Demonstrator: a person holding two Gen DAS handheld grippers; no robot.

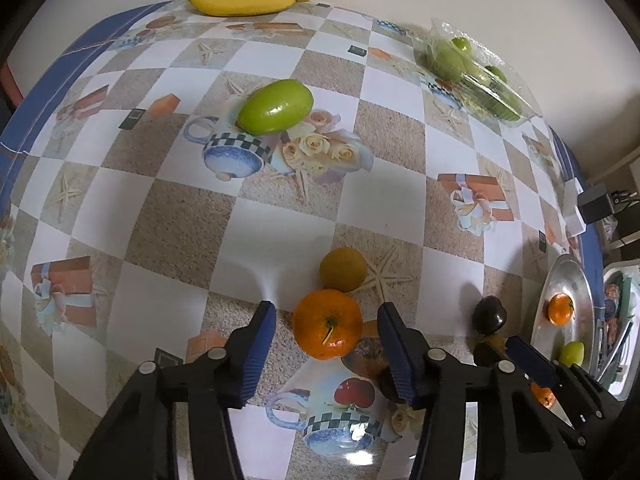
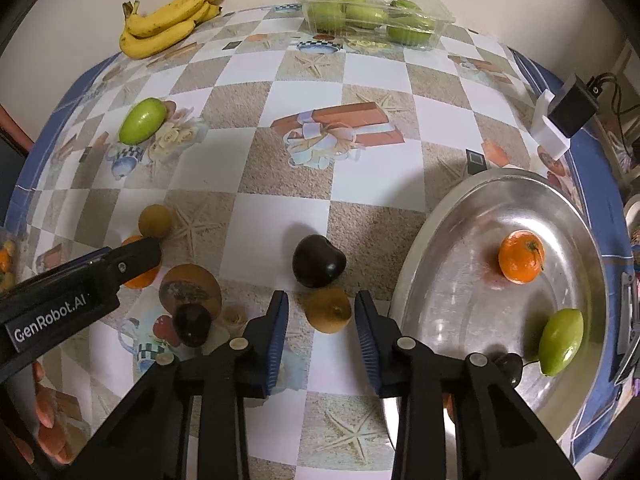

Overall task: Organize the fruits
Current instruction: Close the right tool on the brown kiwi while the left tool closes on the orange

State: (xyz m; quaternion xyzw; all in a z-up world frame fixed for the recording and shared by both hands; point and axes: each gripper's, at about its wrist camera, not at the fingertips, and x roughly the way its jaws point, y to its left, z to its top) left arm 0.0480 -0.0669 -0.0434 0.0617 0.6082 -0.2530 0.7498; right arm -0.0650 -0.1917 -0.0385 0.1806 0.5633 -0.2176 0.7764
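Observation:
In the left wrist view an orange tangerine (image 1: pixel 327 328) lies on the checked tablecloth between the blue pads of my left gripper (image 1: pixel 327 308). A gap shows on each side, so the gripper is open. My right gripper (image 2: pixel 322 296) points down over a small brown fruit (image 2: pixel 329 310). The right pad is close against it and the left pad stands apart, so this gripper is open too. A dark plum (image 2: pixel 318 260) sits just beyond that fruit. To the right lies a metal tray (image 2: pixel 440 208) holding a tangerine (image 2: pixel 521 256) and a green fruit (image 2: pixel 560 342).
Bananas (image 2: pixel 168 24) and a clear box of green fruits (image 2: pixel 372 12) stand at the far edge. A loose green fruit (image 1: pixel 276 106) lies mid-table, a yellow-brown fruit (image 1: pixel 343 270) just past the tangerine, and another dark fruit (image 2: pixel 192 324) between the grippers. A black adapter (image 2: pixel 568 112) sits far right.

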